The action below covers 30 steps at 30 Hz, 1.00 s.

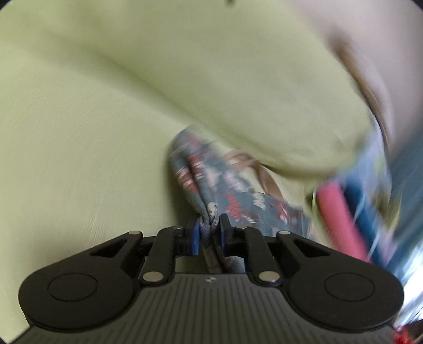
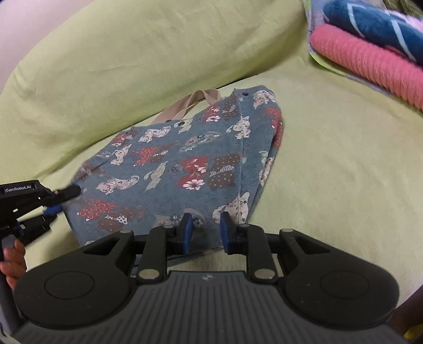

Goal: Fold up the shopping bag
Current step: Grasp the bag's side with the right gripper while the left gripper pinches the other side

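The shopping bag [image 2: 171,164] is blue-grey cloth printed with red flowers and pale cats, and it lies flat on a light green sheet [image 2: 330,172]. Its tan handles [image 2: 190,103] poke out at the far end. My right gripper [image 2: 206,227] sits at the bag's near right corner, its blue pads narrowly apart with the bag's edge between them. My left gripper [image 2: 64,201] grips the near left corner. In the blurred left wrist view, the left gripper [image 1: 209,227] has its pads pinched on a bunched fold of the bag [image 1: 232,190].
A large green pillow [image 2: 132,53] lies behind the bag. A pink ribbed roll [image 2: 370,66] and a dark blue plush item [image 2: 370,23] are stacked at the far right. A person's hand [image 2: 13,262] holds the left gripper's handle.
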### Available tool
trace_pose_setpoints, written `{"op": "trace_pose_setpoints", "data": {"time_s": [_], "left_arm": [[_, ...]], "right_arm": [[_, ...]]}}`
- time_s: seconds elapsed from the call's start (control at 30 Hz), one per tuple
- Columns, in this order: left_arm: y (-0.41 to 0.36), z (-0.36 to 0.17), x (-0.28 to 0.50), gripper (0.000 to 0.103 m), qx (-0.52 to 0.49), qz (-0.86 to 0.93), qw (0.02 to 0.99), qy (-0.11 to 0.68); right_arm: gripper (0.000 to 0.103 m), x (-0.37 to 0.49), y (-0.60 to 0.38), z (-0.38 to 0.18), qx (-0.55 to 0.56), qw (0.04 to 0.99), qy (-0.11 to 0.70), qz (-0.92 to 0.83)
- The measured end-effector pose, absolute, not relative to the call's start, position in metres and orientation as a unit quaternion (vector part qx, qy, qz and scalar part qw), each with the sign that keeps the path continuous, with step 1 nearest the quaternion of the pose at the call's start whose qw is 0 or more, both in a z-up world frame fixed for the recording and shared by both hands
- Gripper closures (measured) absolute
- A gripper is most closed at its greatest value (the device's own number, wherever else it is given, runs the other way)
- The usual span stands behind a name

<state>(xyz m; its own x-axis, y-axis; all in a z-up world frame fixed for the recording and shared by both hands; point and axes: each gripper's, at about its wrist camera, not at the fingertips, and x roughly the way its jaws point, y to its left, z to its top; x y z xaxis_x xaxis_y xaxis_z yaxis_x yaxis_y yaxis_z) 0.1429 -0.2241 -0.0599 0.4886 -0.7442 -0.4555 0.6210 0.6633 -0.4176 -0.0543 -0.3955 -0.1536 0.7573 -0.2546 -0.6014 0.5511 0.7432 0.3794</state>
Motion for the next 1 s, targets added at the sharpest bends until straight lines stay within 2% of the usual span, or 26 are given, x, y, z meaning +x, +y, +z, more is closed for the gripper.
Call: {"op": "trace_pose_setpoints", "data": {"time_s": [0.1,0.23,0.33,0.37,0.47,0.6,0.67,1.0], "left_arm": [[-0.256,-0.036,0.104,0.089,0.048,-0.462,0.861,0.209],[-0.283,-0.032,0.055,0.089,0.190,-0.533,0.817,0.109],[-0.296,-0.038,0.025,0.089,0.255,-0.569,0.778,0.074],[-0.300,-0.042,0.016,0.089,0.273,-0.578,0.766,0.070],[-0.312,-0.059,-0.008,0.089,0.331,-0.584,0.739,0.062],[-0.318,-0.070,-0.018,0.087,0.349,-0.576,0.735,0.072],[-0.316,-0.070,-0.020,0.087,0.350,-0.573,0.738,0.071],[-0.313,-0.071,-0.013,0.086,0.299,-0.579,0.753,0.096]], "right_arm": [[0.084,-0.056,-0.398,-0.155,0.298,0.891,0.260,-0.224],[0.083,-0.062,-0.408,-0.154,0.334,0.879,0.254,-0.224],[0.075,-0.074,-0.419,-0.153,0.382,0.863,0.239,-0.230],[0.067,-0.078,-0.424,-0.151,0.396,0.857,0.233,-0.233],[0.063,-0.091,-0.435,-0.149,0.422,0.846,0.215,-0.244],[0.061,-0.108,-0.446,-0.148,0.465,0.835,0.172,-0.240],[0.056,-0.109,-0.451,-0.149,0.478,0.833,0.156,-0.230],[0.053,-0.062,-0.463,-0.166,0.533,0.810,0.170,-0.174]]}}
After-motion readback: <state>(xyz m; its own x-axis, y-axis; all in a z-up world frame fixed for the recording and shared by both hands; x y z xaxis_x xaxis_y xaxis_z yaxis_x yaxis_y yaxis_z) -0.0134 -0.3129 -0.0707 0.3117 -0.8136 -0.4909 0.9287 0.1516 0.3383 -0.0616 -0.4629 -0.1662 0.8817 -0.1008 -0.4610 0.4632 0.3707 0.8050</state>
